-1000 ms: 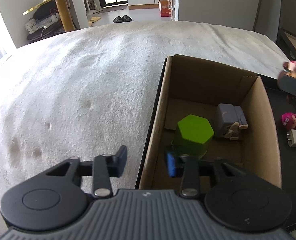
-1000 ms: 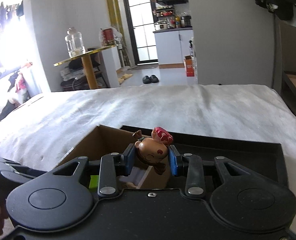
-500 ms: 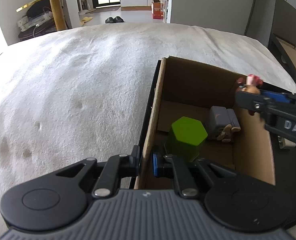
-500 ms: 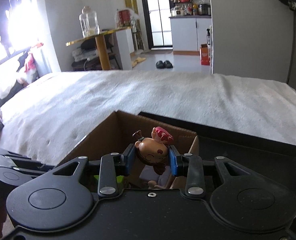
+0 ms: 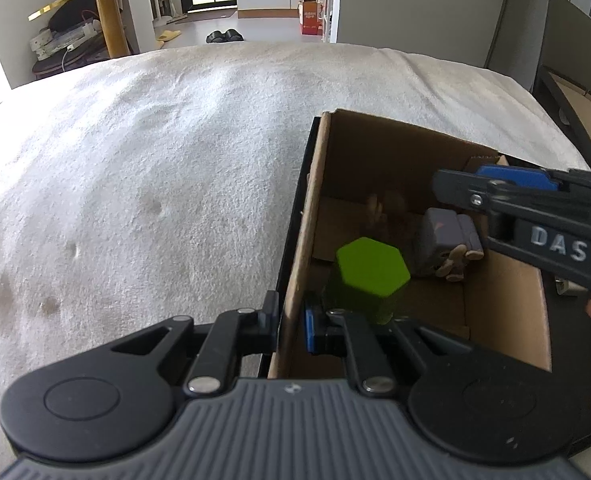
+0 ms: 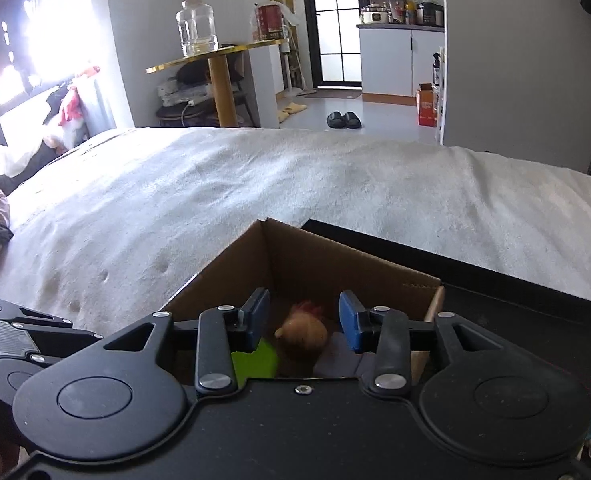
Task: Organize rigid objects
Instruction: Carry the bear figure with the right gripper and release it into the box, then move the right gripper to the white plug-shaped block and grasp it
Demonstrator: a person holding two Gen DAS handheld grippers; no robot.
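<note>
A cardboard box (image 5: 503,304) stands on a black tray on the white blanket. Inside lie a green hexagonal block (image 5: 369,268), a grey toy figure (image 5: 443,240) and a small brown figurine (image 6: 301,330), blurred in the left wrist view (image 5: 383,210). My left gripper (image 5: 289,322) is shut on the box's left wall (image 5: 295,280). My right gripper (image 6: 301,316) is open above the box, with the figurine below its jaws and free of them. The right gripper also shows in the left wrist view (image 5: 495,184).
The black tray (image 6: 495,280) extends right of the box. A small white item (image 5: 567,288) lies on the tray right of the box. The white blanket (image 5: 155,180) spreads left and beyond. A gold side table (image 6: 215,64) with a glass jar stands past the bed.
My right gripper opened and the brown figurine dropped from it into the box. My left gripper closed onto the box's left wall and holds it.
</note>
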